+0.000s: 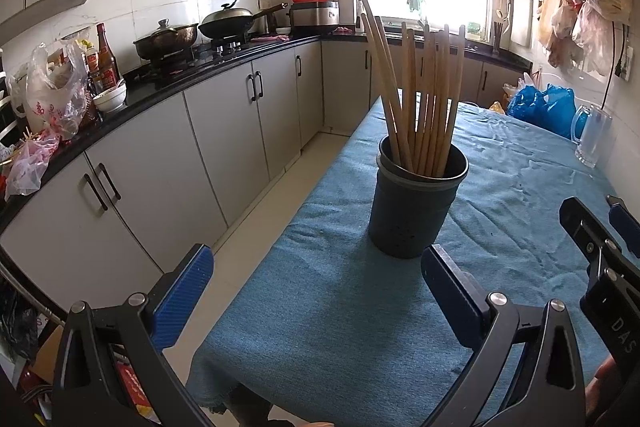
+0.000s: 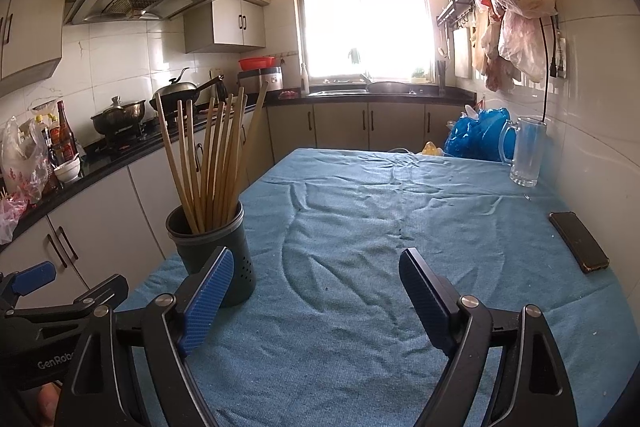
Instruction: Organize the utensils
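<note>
- Blue-padded left tongs (image 1: pixel 316 293) hang wide apart and empty over the near end of the counter (image 1: pixel 344 307), which is draped in a blue cloth; one pad sits just in front of the holder's base, though whether it touches cannot be told.
- Right tongs (image 2: pixel 316 297) are likewise spread wide and hold nothing, aimed down the length of the cloth, with the holder just beyond the left pad.
- Both tools sit low and roughly level, side by side, each visible at the edge of the other's view.
- Dark round utensil holder (image 1: pixel 416 199) stands upright near the counter's left edge, just ahead of the left tongs.
- Wooden chopsticks (image 1: pixel 420 95) stand bundled inside it, fanned slightly, one leaning further left than the rest.
- No loose utensils show on the cloth, so the sorting looks finished or nearly so; anything left to gather lies outside both views.
- Farther off, a black phone (image 2: pixel 578 241) lies near the right edge and a clear glass mug (image 2: pixel 526 153) stands by the wall, well apart from the holder.
</note>
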Demonstrator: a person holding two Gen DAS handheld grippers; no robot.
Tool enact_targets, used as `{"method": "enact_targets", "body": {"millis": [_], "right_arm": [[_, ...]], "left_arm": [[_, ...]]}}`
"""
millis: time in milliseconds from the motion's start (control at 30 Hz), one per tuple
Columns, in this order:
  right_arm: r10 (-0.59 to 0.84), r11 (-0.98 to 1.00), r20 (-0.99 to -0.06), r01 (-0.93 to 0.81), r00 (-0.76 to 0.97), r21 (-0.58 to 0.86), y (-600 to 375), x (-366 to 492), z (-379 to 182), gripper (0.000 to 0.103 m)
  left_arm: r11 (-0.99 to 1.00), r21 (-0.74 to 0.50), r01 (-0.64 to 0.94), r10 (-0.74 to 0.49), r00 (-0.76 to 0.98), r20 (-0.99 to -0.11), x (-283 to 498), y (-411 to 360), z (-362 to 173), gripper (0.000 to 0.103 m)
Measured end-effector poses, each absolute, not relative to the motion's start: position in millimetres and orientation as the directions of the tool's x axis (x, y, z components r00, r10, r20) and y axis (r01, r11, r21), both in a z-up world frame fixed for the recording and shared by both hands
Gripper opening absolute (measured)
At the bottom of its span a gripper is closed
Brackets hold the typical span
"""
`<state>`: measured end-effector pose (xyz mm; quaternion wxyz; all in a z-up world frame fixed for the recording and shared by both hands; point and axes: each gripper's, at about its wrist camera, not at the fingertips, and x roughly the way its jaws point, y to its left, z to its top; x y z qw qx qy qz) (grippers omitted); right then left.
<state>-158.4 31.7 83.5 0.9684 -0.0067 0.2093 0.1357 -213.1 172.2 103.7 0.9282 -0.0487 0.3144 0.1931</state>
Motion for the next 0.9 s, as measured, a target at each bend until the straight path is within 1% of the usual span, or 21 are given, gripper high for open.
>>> {"method": "enact_targets", "body": {"millis": [900], "right_arm": [[0.258, 0.963, -0.399, -0.265, 0.880, 0.037, 33.5, -158.3, 85.8, 0.090]], "left_arm": [[0.922, 0.022, -0.386, 0.316, 0.719, -0.619, -211.4, 174.3, 95.8, 0.103]]}}
